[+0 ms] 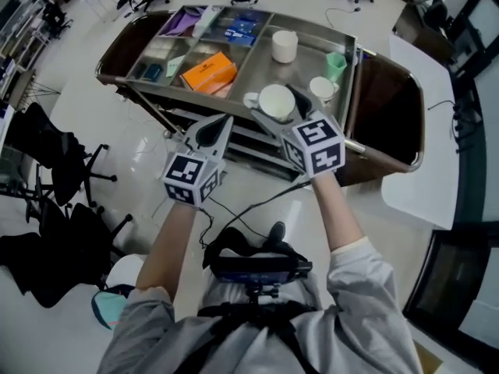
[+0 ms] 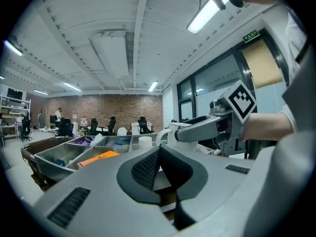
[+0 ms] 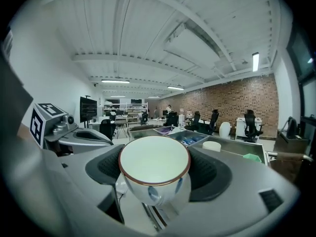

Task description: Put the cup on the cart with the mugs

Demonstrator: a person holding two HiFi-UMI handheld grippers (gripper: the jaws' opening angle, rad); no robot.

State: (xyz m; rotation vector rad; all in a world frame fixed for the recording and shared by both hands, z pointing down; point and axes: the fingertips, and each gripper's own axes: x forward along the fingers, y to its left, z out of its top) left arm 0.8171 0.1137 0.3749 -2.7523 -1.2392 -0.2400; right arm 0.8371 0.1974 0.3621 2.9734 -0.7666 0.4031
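A white cup point(image 1: 275, 102) with a brown rim and blue marks point(image 3: 154, 168) sits between the jaws of my right gripper point(image 1: 282, 109), which is shut on it point(image 3: 154, 169). It hangs at the near edge of the metal cart point(image 1: 265, 75). On the cart's right section stand a white mug point(image 1: 284, 47), a green cup point(image 1: 335, 65) and a small white cup point(image 1: 321, 89). My left gripper point(image 1: 219, 125) is beside it on the left, also near the cart's front. Its jaws meet with nothing between them point(image 2: 158, 154).
The cart's left compartments hold an orange box point(image 1: 209, 72), blue packets point(image 1: 239, 31) and a purple item point(image 1: 185, 20). Black office chairs point(image 1: 58, 170) stand at the left, and a white table point(image 1: 425, 131) at the right. A cable runs down from the grippers.
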